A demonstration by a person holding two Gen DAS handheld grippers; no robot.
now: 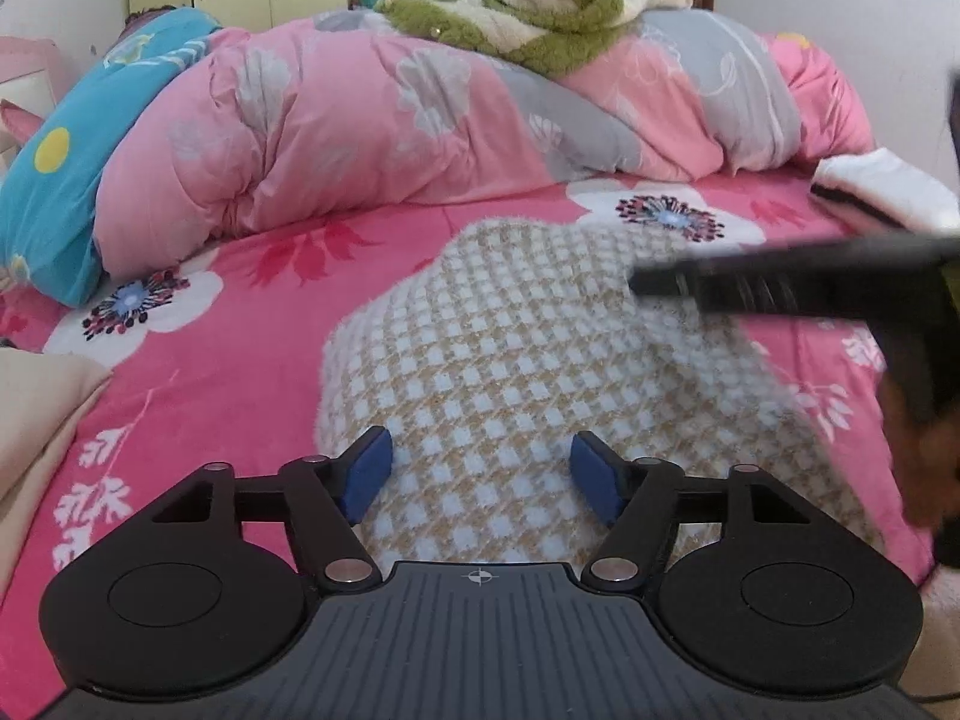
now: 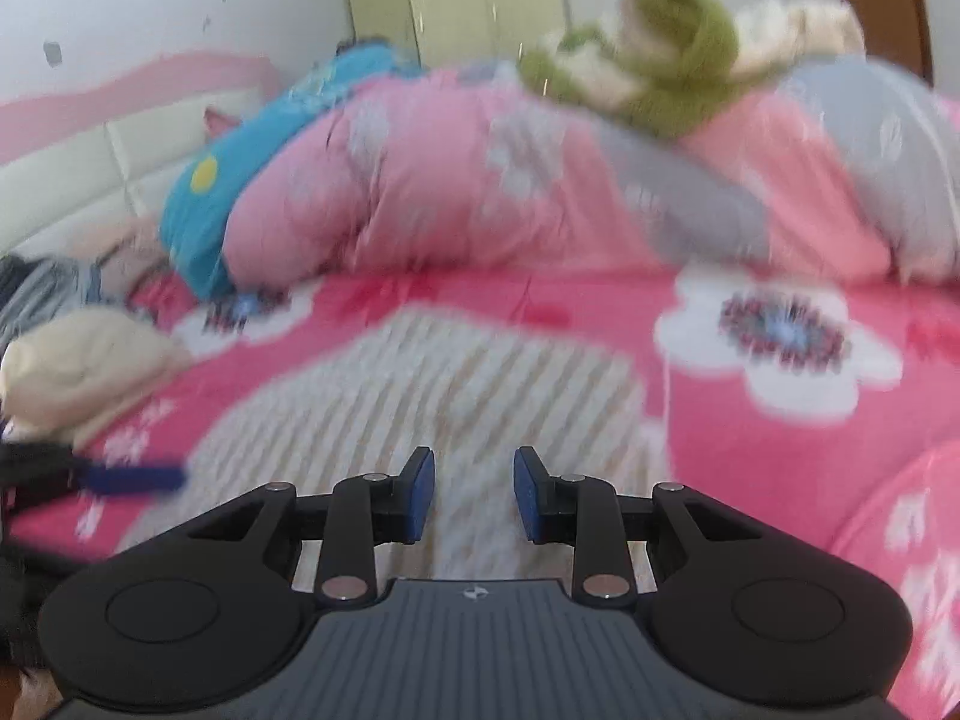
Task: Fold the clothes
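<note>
Straight ahead of the left gripper [image 1: 482, 474] lies the checked beige-and-white garment [image 1: 510, 372], spread on the pink flowered bed sheet [image 1: 240, 372]. Its blue pads [image 1: 367, 474] stand wide apart over the garment's near edge, gripping nothing. To this gripper's right, the other tool reaches across as a dark blurred bar above the garment's far right corner. The right gripper [image 2: 474, 495] also has its pads parted, with nothing between them; the same garment [image 2: 432, 384] lies ahead of it and beneath it, smeared by motion blur. Beyond both grippers a bunched pink quilt [image 1: 336, 138] runs across the bed, with a green-and-cream fleecy garment [image 1: 540, 12] on top. A blue pillow [image 1: 66, 180] sits far left.
</note>
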